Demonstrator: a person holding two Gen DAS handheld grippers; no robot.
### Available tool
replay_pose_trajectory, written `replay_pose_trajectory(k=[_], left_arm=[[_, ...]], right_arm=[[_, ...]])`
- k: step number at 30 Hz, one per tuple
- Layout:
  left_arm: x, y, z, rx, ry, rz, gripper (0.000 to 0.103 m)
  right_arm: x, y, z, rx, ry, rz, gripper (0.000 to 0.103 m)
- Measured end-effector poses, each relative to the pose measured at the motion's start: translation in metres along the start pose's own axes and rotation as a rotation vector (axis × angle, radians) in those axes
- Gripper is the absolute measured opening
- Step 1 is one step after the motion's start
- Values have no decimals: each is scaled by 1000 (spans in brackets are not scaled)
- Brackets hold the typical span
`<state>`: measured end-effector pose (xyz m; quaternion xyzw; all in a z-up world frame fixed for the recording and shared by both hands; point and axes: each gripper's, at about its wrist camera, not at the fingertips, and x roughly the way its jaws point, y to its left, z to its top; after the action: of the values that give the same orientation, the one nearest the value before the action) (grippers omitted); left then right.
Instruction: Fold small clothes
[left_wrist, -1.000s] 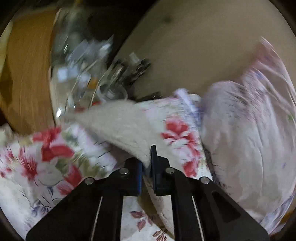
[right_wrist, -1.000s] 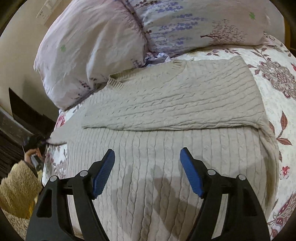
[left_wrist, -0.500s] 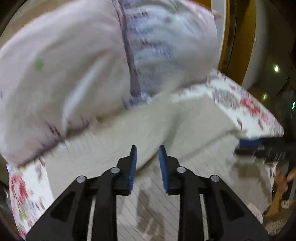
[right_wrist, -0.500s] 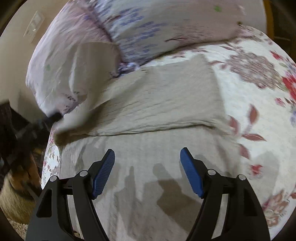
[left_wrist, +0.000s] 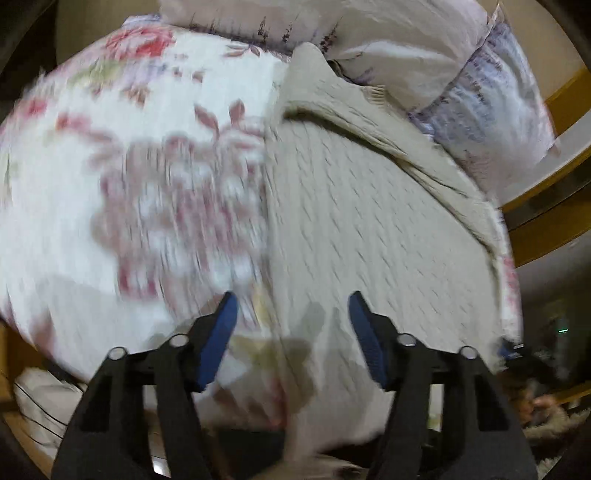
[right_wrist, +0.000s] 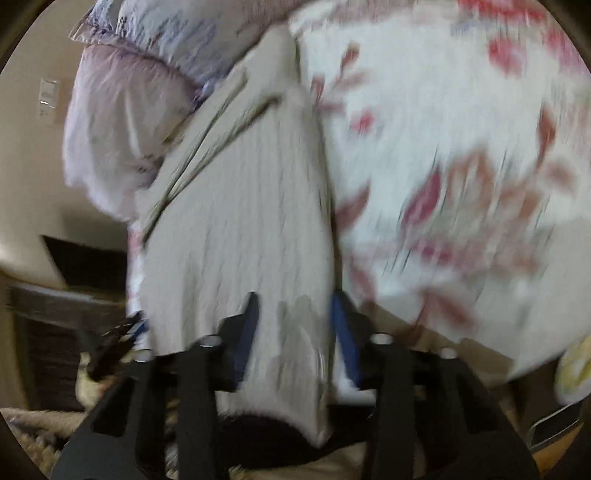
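A beige cable-knit sweater (left_wrist: 369, 221) lies flat on a floral bedspread (left_wrist: 110, 184), both sleeves folded across its upper part. It also shows in the right wrist view (right_wrist: 236, 221). My left gripper (left_wrist: 291, 321) is open and empty, over the sweater's near left edge. My right gripper (right_wrist: 293, 317) is part open, its jaws on either side of the sweater's near right hem; the frame is blurred and I cannot see any pinch on the cloth.
Two pale floral pillows (left_wrist: 424, 48) lie beyond the sweater's collar, also seen in the right wrist view (right_wrist: 133, 92). The bedspread (right_wrist: 461, 166) spreads to the right. A wooden bed frame (left_wrist: 554, 177) runs at far right. A dark cabinet (right_wrist: 66, 277) stands left of the bed.
My left gripper carried the left sleeve over the sweater, let it go and opened wide, then drew back to the near left edge. My right gripper moved to the near right hem and narrowed.
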<state>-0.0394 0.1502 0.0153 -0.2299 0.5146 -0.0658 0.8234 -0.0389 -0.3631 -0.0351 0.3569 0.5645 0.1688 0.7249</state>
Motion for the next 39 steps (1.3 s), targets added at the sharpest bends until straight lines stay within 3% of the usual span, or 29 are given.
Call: replay_pose_trajectory(k=[1,3,5,6,8,9,11,13,16,20,21,22,24,25,26,29,32,36,37,38,39], left_arm=[[0,-1,-9,-17,13,-34,49],[-2,-3,-26,-54,36,-83,44],[-2,-5,-39,-72,48,-105,40],[-3,-5,-41,-80,56,-114,38],[-2,-3,-43,-103,80,-138,17],[1,-4,-41,-109,93,-145,12],[4,-7,-32,-112,91,-174,7],[3,-11,-11,-106,69,-217,6],[-6,-17,58,-65,-66,-250,6],[-5,-31,161,-20,-257,-210,8],[-1,-33,179,-19,-272,-193,11],[6,-34,196,-26,-273,-179,17],[19,-28,214,-63,-235,-123,49],[23,-25,217,-74,-228,-73,75],[27,-21,217,-76,-224,-50,78],[44,-8,211,-57,-151,-55,78],[71,-3,207,-35,-47,-52,78],[95,3,206,-59,-18,-65,76],[98,5,205,-73,-38,-92,62],[106,10,205,-119,-26,-109,41],[108,15,206,-161,-34,-122,29]], right_arm=[[5,-3,-7,16,37,33,19],[15,-4,-20,17,97,80,10],[21,0,-25,6,128,116,9],[21,5,-23,-4,119,141,9],[20,15,-16,-23,94,179,9],[18,23,-7,-41,72,198,8],[13,39,15,-63,12,243,8],[7,52,39,-66,-60,295,8],[-1,69,89,-66,-185,361,8],[6,93,167,-45,-345,360,9],[17,102,187,-20,-366,330,19],[27,107,203,5,-369,292,51],[41,109,220,61,-350,183,89],[44,108,220,80,-347,161,89],[43,106,216,81,-343,173,89],[43,100,198,33,-324,112,90],[38,74,187,89,-296,96,90],[34,63,180,118,-294,117,90],[31,59,177,109,-291,114,90],[29,60,176,95,-280,113,90],[26,60,173,80,-274,111,90]])
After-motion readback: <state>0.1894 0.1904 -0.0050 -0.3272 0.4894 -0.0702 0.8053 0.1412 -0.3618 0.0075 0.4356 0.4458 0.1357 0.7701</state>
